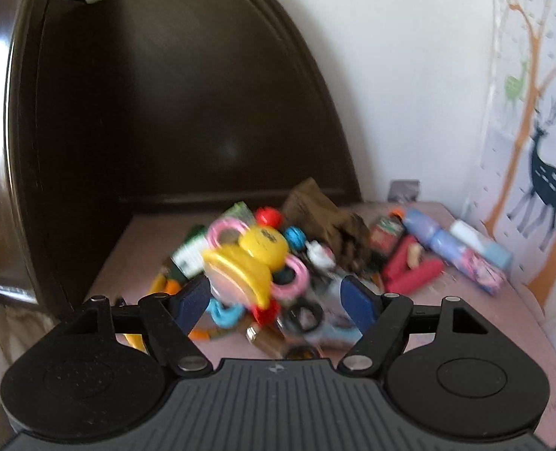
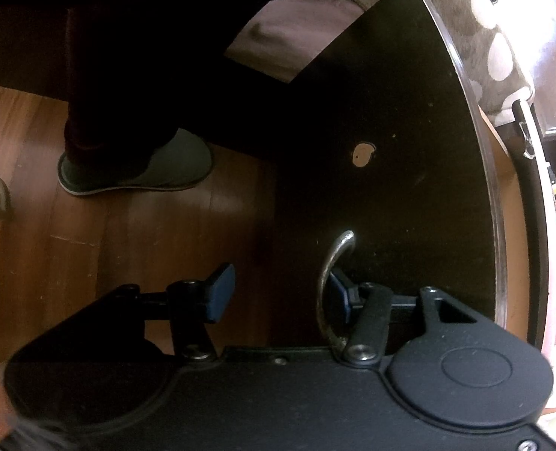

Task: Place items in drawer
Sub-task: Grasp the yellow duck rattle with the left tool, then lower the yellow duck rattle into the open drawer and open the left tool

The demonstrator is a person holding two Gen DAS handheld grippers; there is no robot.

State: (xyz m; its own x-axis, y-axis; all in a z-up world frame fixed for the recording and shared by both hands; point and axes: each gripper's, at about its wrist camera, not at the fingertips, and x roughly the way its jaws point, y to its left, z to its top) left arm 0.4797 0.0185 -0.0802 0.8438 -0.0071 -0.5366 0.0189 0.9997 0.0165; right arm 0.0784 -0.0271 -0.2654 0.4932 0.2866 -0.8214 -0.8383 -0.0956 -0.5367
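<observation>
Yellow-and-pink plastic rattle toy (image 1: pixel 253 263) lay dead ahead between the spread left tool (image 1: pixel 278 300); right tool (image 2: pixel 278 295), spread, straddled curved metal drawer handle (image 2: pixel 328 285).

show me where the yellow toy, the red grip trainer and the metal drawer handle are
yellow toy (image 1: pixel 253 259), left wrist view, on its round yellow body.
red grip trainer (image 1: pixel 409 267), left wrist view, on a red arm.
metal drawer handle (image 2: pixel 332 259), right wrist view, on its curved bar.

Toy pile (image 1: pixel 278 263) crowds pink top (image 1: pixel 127 248); dark headboard (image 1: pixel 165 94) blocks behind.
</observation>
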